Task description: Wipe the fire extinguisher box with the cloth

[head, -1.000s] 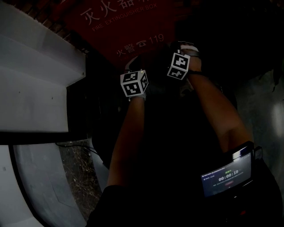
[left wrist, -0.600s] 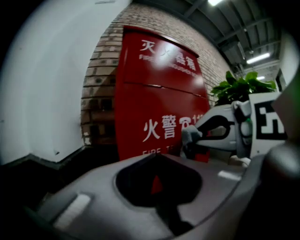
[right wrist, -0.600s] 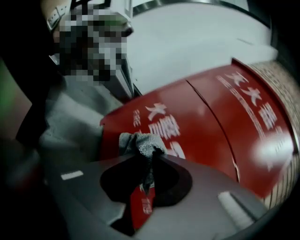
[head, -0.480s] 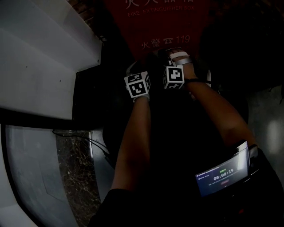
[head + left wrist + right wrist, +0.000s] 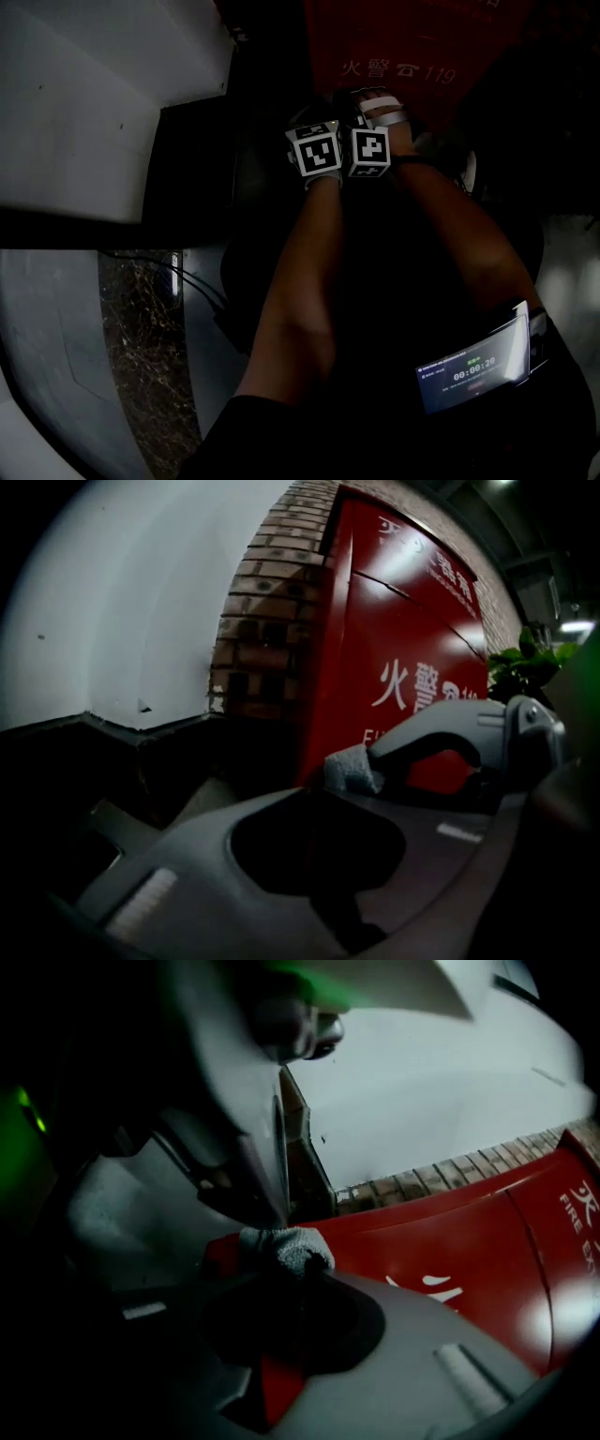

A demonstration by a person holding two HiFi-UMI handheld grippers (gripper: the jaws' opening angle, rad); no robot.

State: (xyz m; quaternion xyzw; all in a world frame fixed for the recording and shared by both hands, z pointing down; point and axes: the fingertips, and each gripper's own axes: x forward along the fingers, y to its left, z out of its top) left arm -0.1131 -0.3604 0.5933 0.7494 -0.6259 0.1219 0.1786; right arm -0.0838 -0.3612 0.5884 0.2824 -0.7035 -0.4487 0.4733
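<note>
The red fire extinguisher box (image 5: 412,47) with white lettering fills the top of the dim head view, and shows again as the box (image 5: 412,639) and the box (image 5: 469,1241) in the gripper views. My left gripper (image 5: 354,771) is shut on a small wad of grey cloth (image 5: 349,767) just in front of the box's lower face. My right gripper (image 5: 281,1243) also pinches grey cloth (image 5: 291,1246) against the red panel. In the head view the two marker cubes, left (image 5: 319,152) and right (image 5: 370,150), sit side by side below the box; the jaws themselves are lost in the dark.
A white wall (image 5: 84,94) and a strip of brick wall (image 5: 272,602) lie left of the box. A green plant (image 5: 525,663) stands to its right. A lit screen (image 5: 473,366) hangs at the person's waist. A cable (image 5: 192,286) runs over the speckled floor.
The two grippers have drawn together until their cubes nearly touch. The head view has shifted, so the box now sits higher and further right in the frame.
</note>
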